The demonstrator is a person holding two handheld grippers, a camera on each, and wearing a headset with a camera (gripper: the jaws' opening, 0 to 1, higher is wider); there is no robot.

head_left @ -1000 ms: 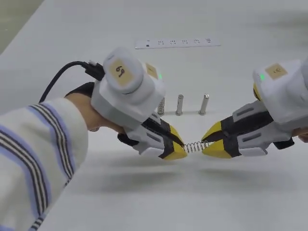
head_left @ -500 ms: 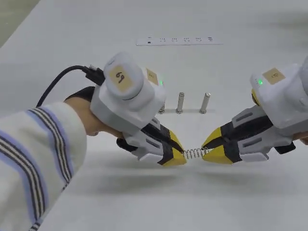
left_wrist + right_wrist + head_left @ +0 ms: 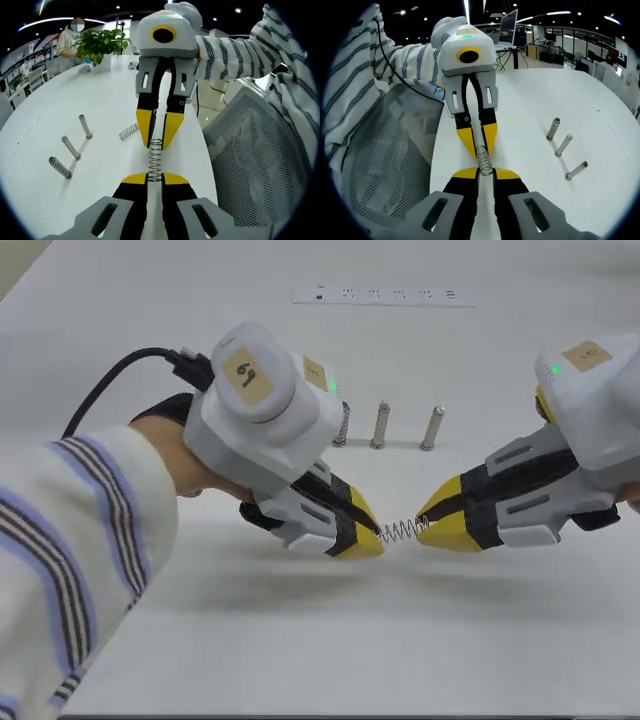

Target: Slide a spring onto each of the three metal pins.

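With my left gripper (image 3: 374, 539) and right gripper (image 3: 423, 530) each clamped on one end of the spring (image 3: 400, 531), held short of the bare pins (image 3: 381, 426), uneven pull could stretch it or flick it away.

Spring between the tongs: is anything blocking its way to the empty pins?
Nothing visible does. The spring is held between the left tongs and right tongs; bare table lies between it and the bare middle pin and end pin. The third pin already wears one.

power strip (image 3: 384, 295) far back on the white table (image 3: 300, 640); potted plant (image 3: 100, 44); mesh chair (image 3: 250, 145); open laptop (image 3: 509, 26)
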